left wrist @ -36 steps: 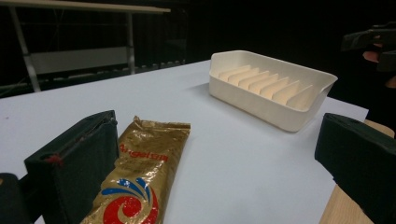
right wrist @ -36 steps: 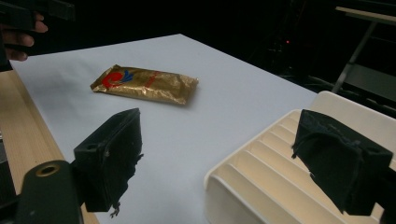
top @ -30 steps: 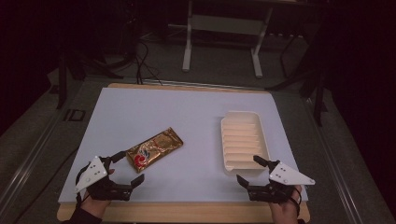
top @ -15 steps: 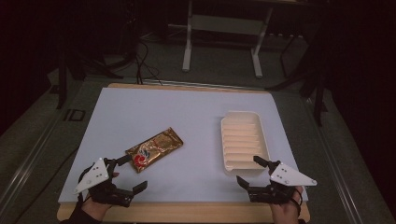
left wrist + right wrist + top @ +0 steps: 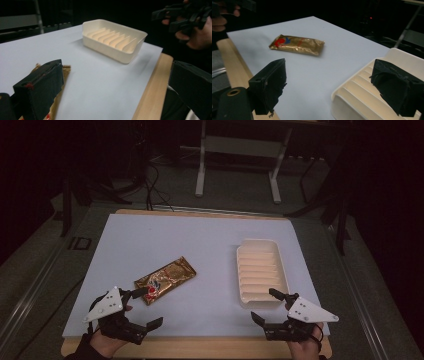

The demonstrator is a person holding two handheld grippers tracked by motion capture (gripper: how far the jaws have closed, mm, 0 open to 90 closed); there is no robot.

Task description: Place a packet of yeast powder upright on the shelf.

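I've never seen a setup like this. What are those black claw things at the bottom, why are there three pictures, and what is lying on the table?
There is no robot here: a person holds a hand-operated gripper in each hand, the left gripper and the right gripper. Each has two black fingers that open and close like tongs.

The high view comes from a fixed camera above the table. The other two come from small cameras riding on the grippers, looking out along their own fingers.

On the pale blue-white table sheet lie a shiny gold foil snack packet with a red and blue mark and an empty cream plastic tray with a ribbed floor.

Nothing is held. Both grippers are open. The left gripper has one finger at the near end of the packet, as if about to grasp it; the right has one finger over the tray's near edge.
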